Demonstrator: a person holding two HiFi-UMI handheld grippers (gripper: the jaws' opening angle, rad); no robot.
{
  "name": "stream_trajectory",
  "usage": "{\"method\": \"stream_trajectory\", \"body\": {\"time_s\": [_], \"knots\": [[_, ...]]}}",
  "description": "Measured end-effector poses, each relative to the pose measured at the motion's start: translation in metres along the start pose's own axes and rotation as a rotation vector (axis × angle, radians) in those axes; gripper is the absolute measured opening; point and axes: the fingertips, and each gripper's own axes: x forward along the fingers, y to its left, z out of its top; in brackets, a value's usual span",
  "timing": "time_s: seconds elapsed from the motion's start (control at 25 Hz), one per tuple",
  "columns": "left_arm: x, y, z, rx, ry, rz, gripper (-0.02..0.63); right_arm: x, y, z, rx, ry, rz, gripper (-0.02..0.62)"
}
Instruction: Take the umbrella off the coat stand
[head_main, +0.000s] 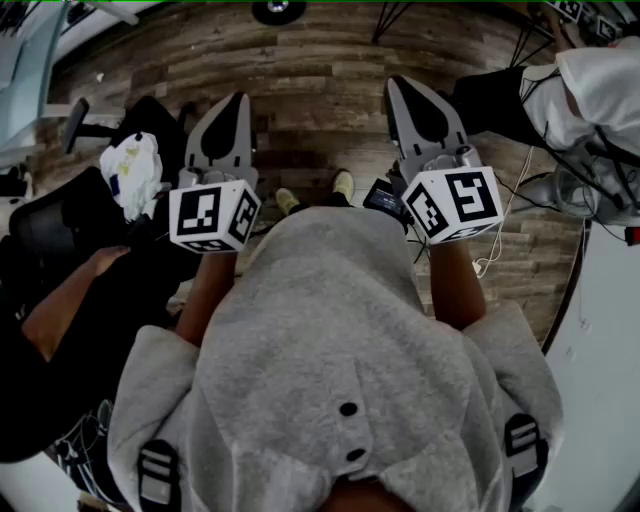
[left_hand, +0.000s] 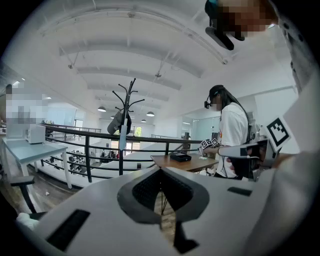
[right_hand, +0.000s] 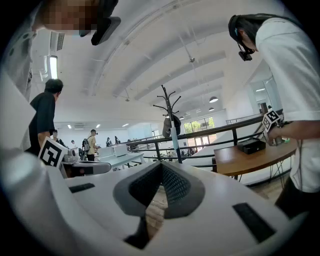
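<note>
Careful: left gripper (left_hand: 161, 169) and right gripper (right_hand: 161, 164) are closed empty, so you might bump the umbrella (left_hand: 122, 139), rocking the coat stand (left_hand: 121, 155).

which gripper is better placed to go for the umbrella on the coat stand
Right, narrowly: the coat stand and umbrella sit almost straight ahead of the right gripper, but off to the left of the left gripper. Both are shut, empty and far off.

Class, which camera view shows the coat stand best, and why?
The left gripper view: the coat stand shows largest there, from its branched top down its pole. The right gripper view shows it too, smaller. The head view looks down at the floor and misses it.
</note>
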Motion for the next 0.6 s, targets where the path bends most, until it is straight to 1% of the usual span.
{"method": "stream_trajectory", "body": {"time_s": [0.2,0.44,0.52,0.6], "knots": [[0.011,-0.026,0.001,0.015,0.005,-0.003,0.012,-0.017,-0.029,0.002,0.013,-0.002,-0.022,0.010],[0.022,-0.024,-0.003,0.045,0.024,0.034,0.012,0.001,-0.042,-0.003,0.037,-0.015,0.018,0.011],[0.025,-0.024,-0.002,0.042,0.026,0.035,0.012,0.006,-0.041,-0.002,0.041,-0.012,0.032,0.011],[0.027,-0.020,-0.004,0.016,0.031,0.037,0.014,0.010,-0.036,-0.003,0.034,-0.009,0.043,0.011]]}}
